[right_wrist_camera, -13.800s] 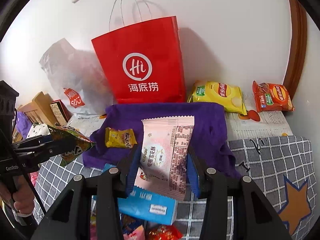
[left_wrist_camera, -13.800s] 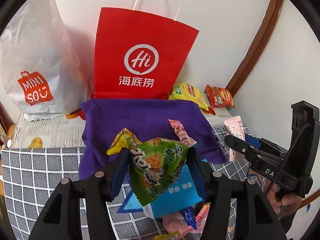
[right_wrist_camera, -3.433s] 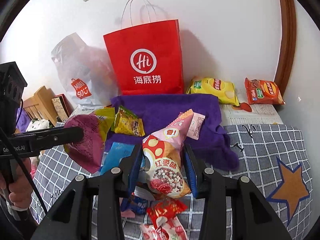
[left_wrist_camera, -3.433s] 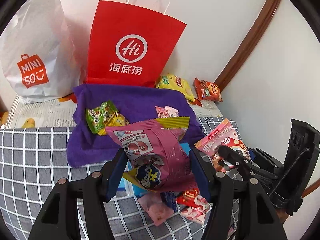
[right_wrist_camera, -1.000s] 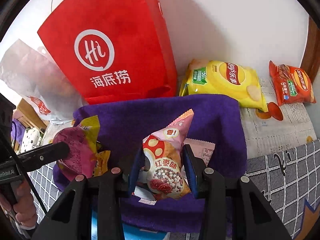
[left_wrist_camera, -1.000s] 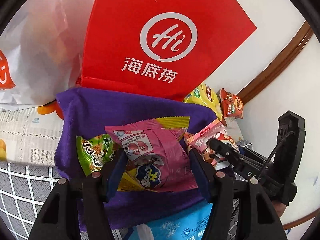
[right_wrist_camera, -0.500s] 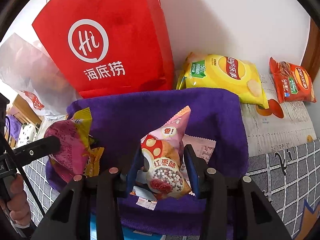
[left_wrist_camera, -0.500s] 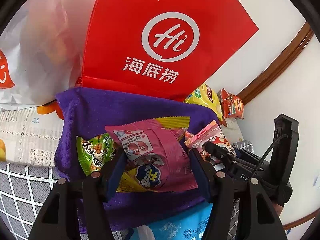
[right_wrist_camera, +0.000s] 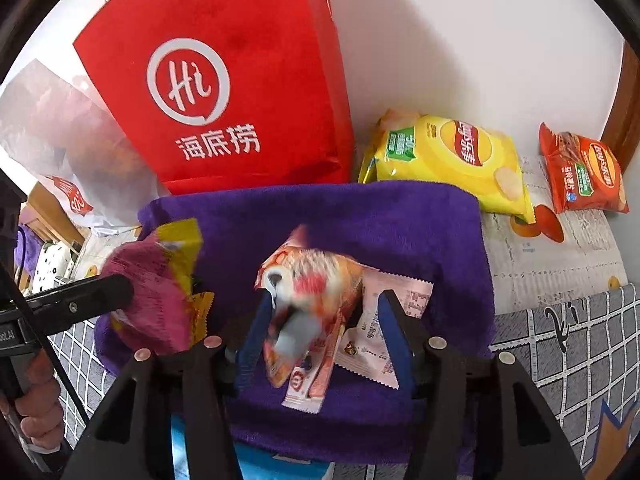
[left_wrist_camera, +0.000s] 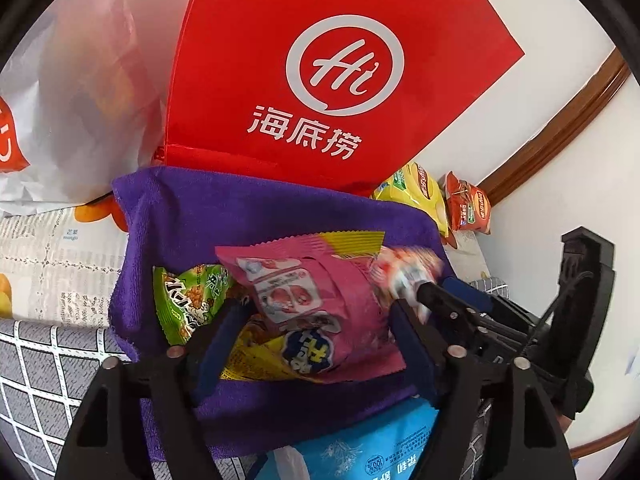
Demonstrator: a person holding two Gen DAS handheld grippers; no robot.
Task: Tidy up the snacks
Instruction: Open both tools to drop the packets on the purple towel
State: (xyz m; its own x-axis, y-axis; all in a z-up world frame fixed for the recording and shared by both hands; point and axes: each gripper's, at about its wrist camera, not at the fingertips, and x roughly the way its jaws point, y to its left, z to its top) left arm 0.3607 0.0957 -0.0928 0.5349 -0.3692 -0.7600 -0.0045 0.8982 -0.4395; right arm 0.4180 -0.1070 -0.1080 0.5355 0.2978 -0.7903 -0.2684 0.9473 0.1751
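The pink-and-orange snack packet (right_wrist_camera: 308, 304) sits between the fingers of the right gripper (right_wrist_camera: 320, 344), smeared by motion blur — the blue pads stand apart on either side and the packet looks loose between them, so I judge the jaws to be spread and the packet dropping free over the purple towel (right_wrist_camera: 400, 224). Its long axis runs roughly along the fingers, the pointed sealed corner aimed away from the camera toward the red paper bag (right_wrist_camera: 224, 80), the wide end nearest the gripper; its lower edge overlaps a pale pink wrapper (right_wrist_camera: 394, 332) lying flat on the towel. To its left, the left gripper (left_wrist_camera: 312, 344) is clamped on a magenta snack bag (left_wrist_camera: 316, 312) with a yellow sealed top — held across its lower half, long axis also along the fingers, top edge pointing at the red bag, hanging just above the towel. A green snack packet (left_wrist_camera: 188, 300) lies on the towel just left of it. The magenta bag appears the next to be let go, and it lies straight ahead of its own jaws over the towel's left part, so only an opening seems needed. Beyond the towel a yellow crisp bag (right_wrist_camera: 452, 160) and an orange crisp bag (right_wrist_camera: 580, 172) lie against the wall, well apart from both grippers.
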